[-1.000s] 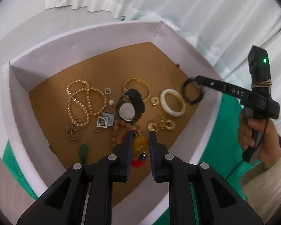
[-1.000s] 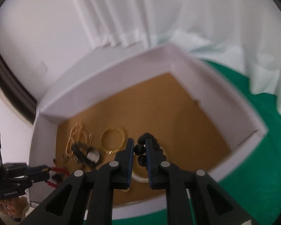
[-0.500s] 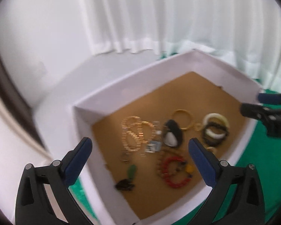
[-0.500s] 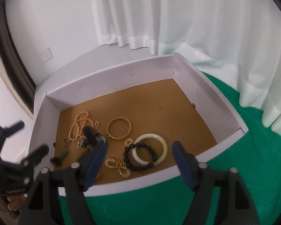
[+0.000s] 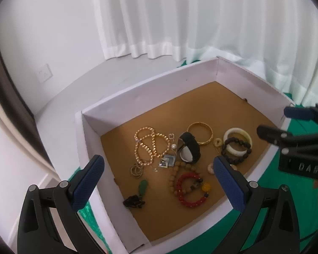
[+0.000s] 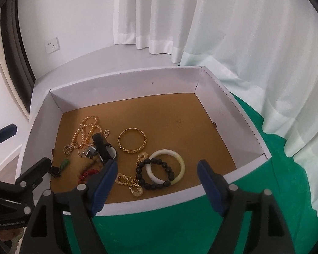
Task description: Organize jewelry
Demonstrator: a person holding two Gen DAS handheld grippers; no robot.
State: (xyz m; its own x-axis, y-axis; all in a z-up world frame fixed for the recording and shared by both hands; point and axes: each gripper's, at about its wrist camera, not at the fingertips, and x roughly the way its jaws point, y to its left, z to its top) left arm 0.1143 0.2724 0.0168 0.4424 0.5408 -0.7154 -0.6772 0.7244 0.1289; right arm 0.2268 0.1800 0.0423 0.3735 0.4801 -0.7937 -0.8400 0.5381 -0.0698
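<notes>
A white box [image 5: 137, 97] with a brown floor holds the jewelry. My left gripper [image 5: 158, 169] hangs open above its near edge, nothing between the pads. Below it lies a red bead bracelet [image 5: 190, 190] with a yellow bead. My right gripper [image 6: 158, 169] is also open and empty above the box's front wall [image 6: 150, 199]. Under it a black bead bracelet [image 6: 154, 175] lies across a white bangle [image 6: 178, 163]. A gold bangle [image 6: 132, 142], a black watch [image 6: 103, 148] and a gold bead necklace [image 6: 85, 131] lie further in.
A green pendant [image 5: 143, 187] with a dark tassel and gold earrings [image 6: 129, 182] also lie in the box. The box stands on a green cloth [image 6: 265, 190]. White curtains [image 6: 222, 31] hang behind, and the box's far right floor [image 6: 180, 116] is bare.
Both grippers have opened and risen back from the box. The red bracelet and the black bead bracelet, held a second ago, now lie on the box floor.
</notes>
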